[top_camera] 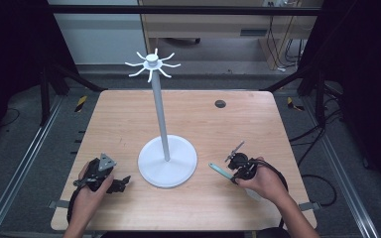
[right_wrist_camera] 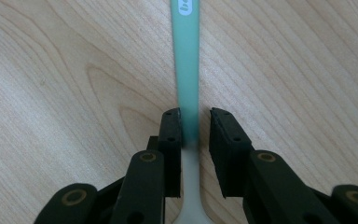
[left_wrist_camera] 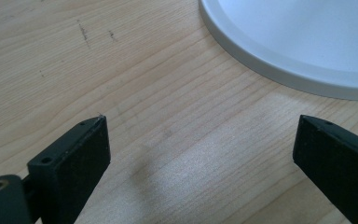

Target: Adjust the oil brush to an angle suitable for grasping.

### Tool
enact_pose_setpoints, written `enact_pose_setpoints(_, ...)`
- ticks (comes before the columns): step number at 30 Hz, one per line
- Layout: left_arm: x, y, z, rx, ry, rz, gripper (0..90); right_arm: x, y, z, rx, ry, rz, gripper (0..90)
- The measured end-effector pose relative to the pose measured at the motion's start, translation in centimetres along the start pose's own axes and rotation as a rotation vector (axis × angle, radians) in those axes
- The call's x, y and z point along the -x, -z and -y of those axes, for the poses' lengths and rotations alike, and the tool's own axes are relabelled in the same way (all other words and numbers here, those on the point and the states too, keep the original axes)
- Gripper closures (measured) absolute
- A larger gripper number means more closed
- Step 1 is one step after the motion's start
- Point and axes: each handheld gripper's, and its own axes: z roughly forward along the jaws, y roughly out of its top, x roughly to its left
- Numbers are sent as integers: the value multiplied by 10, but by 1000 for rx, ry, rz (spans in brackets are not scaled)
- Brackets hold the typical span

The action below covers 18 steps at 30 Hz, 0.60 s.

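Handle of the teal spoon point(right_wrist_camera: 186, 70) lies between the right gripper's point(right_wrist_camera: 195, 122) narrowed fingers, touching one, gap beside the other; white stand point(top_camera: 167, 161) nearby; left gripper point(left_wrist_camera: 200, 149) gapes empty.

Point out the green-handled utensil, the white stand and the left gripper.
green-handled utensil point(right_wrist_camera: 187, 70): right gripper view, on the green handle ahead of the jaws.
white stand point(top_camera: 167, 162): high view, on its round base.
left gripper point(left_wrist_camera: 200, 154): left gripper view, midway between its two open black jaws, over bare wood.
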Motion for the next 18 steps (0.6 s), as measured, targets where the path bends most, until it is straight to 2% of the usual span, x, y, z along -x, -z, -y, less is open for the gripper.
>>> enact_pose_setpoints(10, 0, 0, 0, -1, -1, 1, 35, 1, -2, -1, -7, 13, -11, 784)
enact_pose_setpoints(12, 0, 0, 0, -2, -2, 1, 36, -1, -2, -2, -15, 1, -13, 790)
enact_pose_setpoints(18, 0, 0, 0, 0, 0, 1, 36, -1, -2, -4, -23, 25, -17, 819)
